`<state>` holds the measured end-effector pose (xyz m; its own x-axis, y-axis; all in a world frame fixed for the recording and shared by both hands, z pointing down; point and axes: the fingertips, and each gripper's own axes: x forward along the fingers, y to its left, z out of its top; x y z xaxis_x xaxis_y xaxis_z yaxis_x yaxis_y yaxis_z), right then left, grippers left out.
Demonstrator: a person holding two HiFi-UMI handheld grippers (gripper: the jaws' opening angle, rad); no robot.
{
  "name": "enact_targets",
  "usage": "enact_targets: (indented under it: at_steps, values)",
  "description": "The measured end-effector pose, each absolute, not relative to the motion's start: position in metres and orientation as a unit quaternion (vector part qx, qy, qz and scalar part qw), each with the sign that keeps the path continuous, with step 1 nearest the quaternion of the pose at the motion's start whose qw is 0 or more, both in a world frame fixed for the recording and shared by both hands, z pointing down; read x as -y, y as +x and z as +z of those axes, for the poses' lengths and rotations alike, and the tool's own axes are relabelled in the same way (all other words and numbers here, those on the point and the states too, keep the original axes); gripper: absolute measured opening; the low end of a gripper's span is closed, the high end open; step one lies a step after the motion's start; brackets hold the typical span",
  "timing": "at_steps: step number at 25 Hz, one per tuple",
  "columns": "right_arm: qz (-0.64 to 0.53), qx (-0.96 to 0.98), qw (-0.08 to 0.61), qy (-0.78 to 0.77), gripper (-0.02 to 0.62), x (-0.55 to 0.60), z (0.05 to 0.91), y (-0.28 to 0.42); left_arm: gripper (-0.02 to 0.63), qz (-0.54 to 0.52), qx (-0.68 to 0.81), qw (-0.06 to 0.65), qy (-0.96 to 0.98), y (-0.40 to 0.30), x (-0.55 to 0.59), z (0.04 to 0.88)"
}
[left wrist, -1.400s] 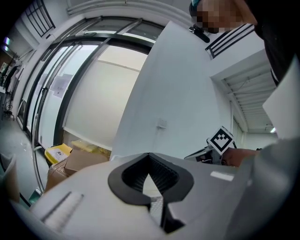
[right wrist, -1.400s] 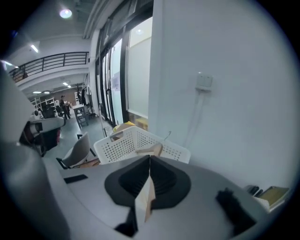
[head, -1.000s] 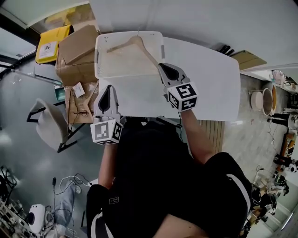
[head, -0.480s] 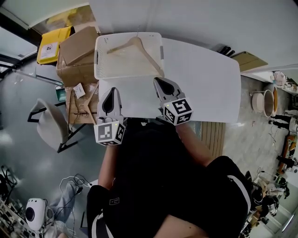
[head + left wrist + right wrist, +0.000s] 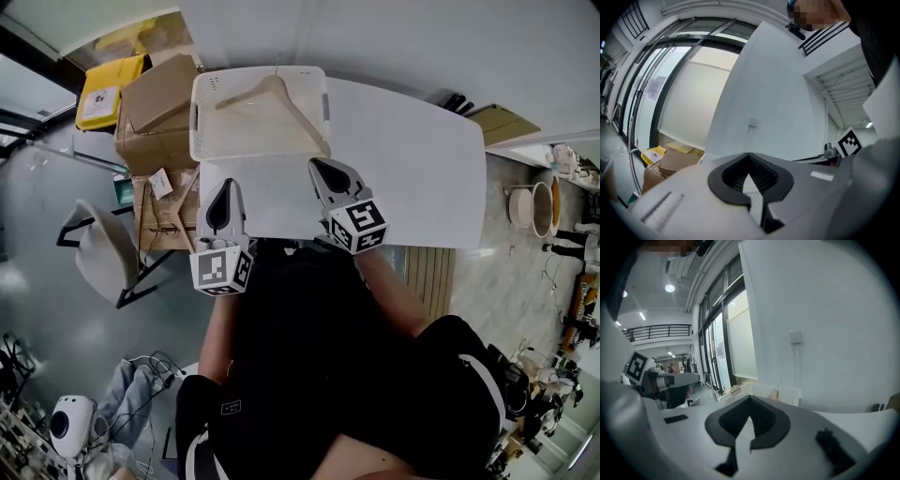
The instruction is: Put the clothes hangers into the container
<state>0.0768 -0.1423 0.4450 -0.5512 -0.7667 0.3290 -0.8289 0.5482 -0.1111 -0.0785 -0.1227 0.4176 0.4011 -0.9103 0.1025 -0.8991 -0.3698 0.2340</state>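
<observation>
A wooden clothes hanger (image 5: 272, 94) lies inside the white perforated basket (image 5: 199, 112) at the far left of the white table (image 5: 412, 169). In the head view my right gripper (image 5: 319, 166) hovers just short of the basket's near right corner, shut and empty. To its left my left gripper (image 5: 225, 186) hangs at the table's near edge, also shut with nothing in it. In the right gripper view the basket (image 5: 761, 391) shows beyond the shut jaws of the right gripper (image 5: 750, 414). The left gripper (image 5: 750, 165) points at a white wall in its own view.
Cardboard boxes (image 5: 155, 94) and a yellow package (image 5: 103, 89) stand on the floor left of the basket. A grey chair (image 5: 98, 248) sits further left. The table's right half is bare white surface, and a pale wall runs behind it.
My right gripper has drawn back from the basket's near right corner toward the person. The hanger stays in the basket. The left gripper has barely moved.
</observation>
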Motion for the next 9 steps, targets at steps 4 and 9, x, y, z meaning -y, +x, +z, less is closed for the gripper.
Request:
enact_targets:
  at_steps: [4, 9]
  values:
    - [0.124, 0.875, 0.124, 0.452, 0.014, 0.1410, 0.4454, 0.0750, 0.006, -0.019, 0.546, 0.127, 0.828, -0.0770, 0.1212, 0.4192]
    - [0.115, 0.878, 0.133, 0.446, 0.014, 0.1384, 0.4469, 0.0749, 0.006, -0.018, 0.545, 0.126, 0.829, -0.0759, 0.1195, 0.4202]
